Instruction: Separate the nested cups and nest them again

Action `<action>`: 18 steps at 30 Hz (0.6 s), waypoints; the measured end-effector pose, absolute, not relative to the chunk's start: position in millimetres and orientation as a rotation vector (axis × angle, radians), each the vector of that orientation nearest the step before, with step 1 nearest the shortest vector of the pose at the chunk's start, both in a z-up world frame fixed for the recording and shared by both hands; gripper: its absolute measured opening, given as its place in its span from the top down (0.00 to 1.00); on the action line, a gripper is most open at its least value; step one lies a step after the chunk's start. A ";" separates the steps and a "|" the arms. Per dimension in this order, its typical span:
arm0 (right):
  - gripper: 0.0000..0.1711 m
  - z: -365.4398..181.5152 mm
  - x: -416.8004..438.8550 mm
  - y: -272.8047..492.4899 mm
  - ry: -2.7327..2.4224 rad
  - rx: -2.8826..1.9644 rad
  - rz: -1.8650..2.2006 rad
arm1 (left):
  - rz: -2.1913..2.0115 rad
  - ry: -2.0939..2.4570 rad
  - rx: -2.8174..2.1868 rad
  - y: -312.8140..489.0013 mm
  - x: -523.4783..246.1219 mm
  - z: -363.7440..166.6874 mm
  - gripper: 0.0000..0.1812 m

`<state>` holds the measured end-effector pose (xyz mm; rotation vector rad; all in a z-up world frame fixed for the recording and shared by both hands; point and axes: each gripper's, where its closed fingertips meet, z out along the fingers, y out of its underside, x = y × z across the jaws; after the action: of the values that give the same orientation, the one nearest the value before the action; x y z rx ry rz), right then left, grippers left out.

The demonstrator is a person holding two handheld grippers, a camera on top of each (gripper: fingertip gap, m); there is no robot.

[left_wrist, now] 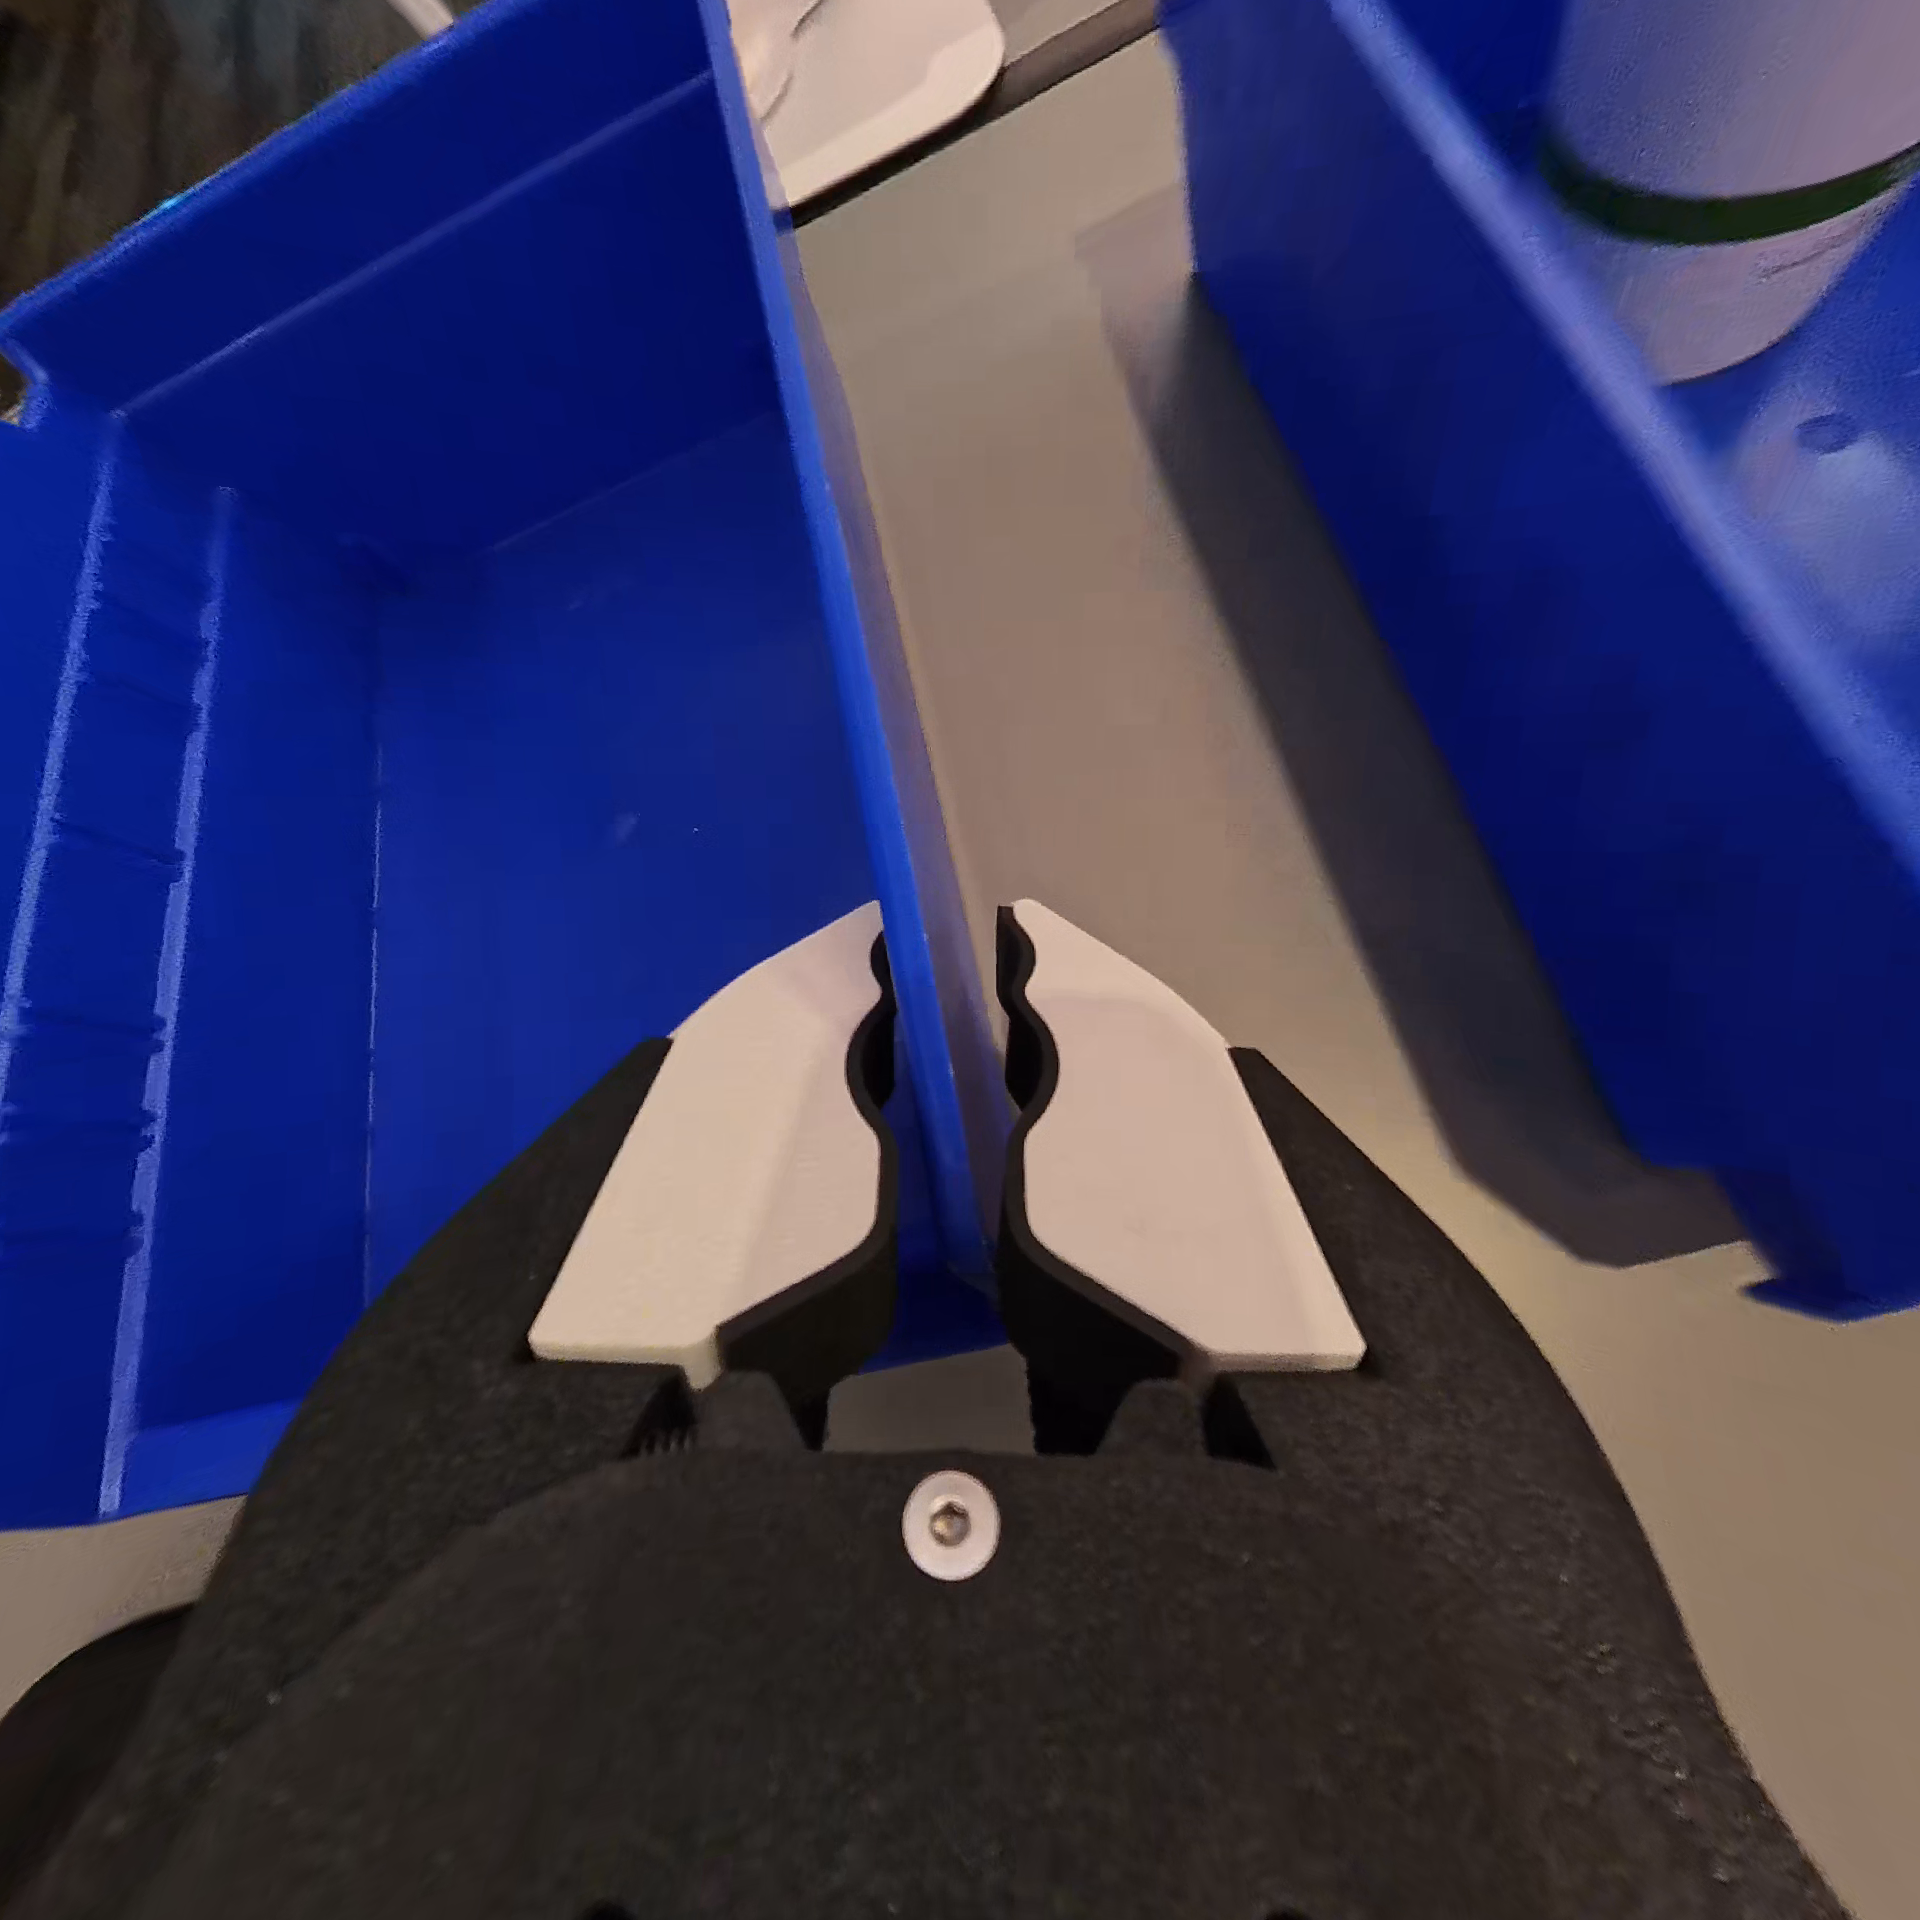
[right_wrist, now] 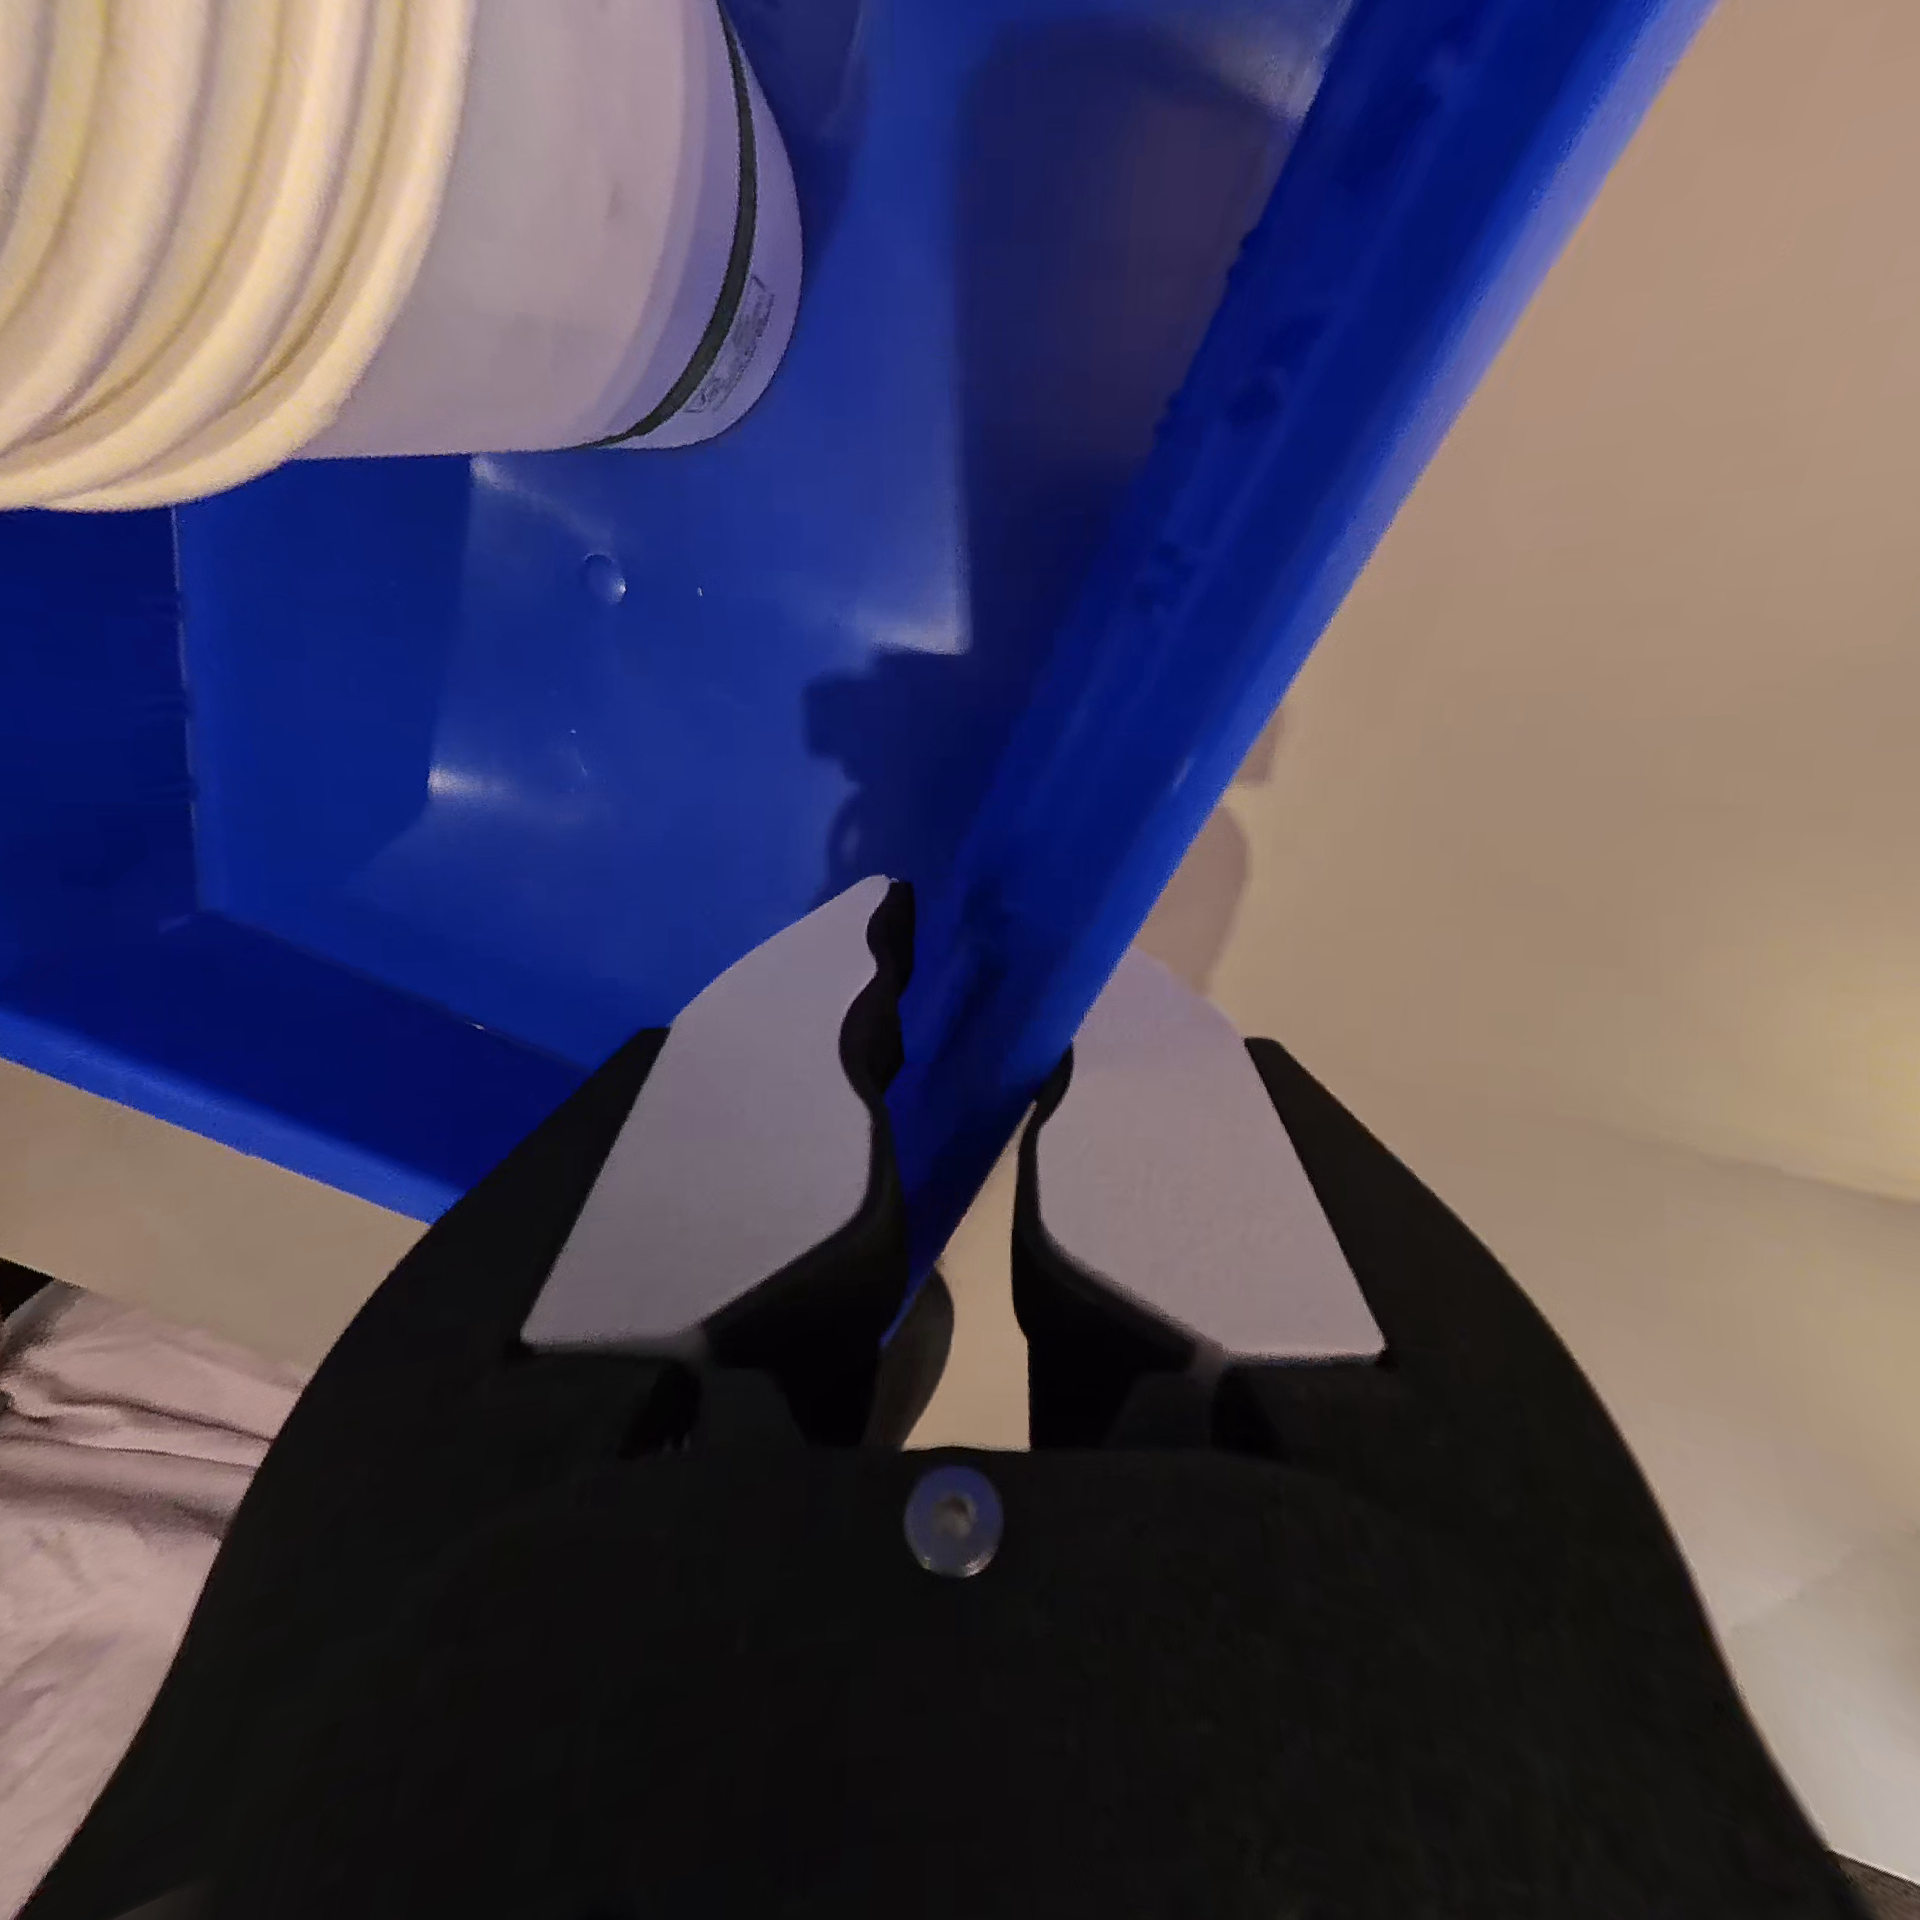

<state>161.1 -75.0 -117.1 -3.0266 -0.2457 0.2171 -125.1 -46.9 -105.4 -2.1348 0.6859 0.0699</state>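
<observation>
- Left gripper (left_wrist: 940,1091) pinches the empty blue bin's (left_wrist: 499,727) side wall.
- Right gripper (right_wrist: 961,1091) clamps the second bin's (right_wrist: 1195,644) wall; nested cups (right_wrist: 364,229) lie inside, ahead-left of it.
- Judgement: still bin positioning; next, release and grasp the stack.

Blue bins (left_wrist: 520,675), white green-banded cups (right_wrist: 582,260)

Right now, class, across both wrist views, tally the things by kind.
Blue bins: 2, the empty bin and the bin with cups
Stacks of nested white cups: 1
Grippers: 2, left gripper, right gripper
Total: 5
</observation>
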 end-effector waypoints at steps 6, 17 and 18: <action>0.89 -118.7 154.5 -70.1 -0.266 -3.021 0.219 | 0.029 0.716 -2.123 -55.8 -93.3 -106.2 0.89; 0.83 -134.5 153.2 -66.8 -0.156 -3.082 0.344 | -0.028 0.749 -2.025 -72.0 -95.0 -71.6 0.71; 0.83 -136.4 152.2 -66.8 -0.157 -3.093 0.334 | -0.062 0.767 -2.018 -76.2 -98.9 -62.4 0.69</action>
<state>152.2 -66.8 -136.4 -3.0932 -0.1565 0.3339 -98.9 -76.2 -62.4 -2.0182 0.7667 -0.0616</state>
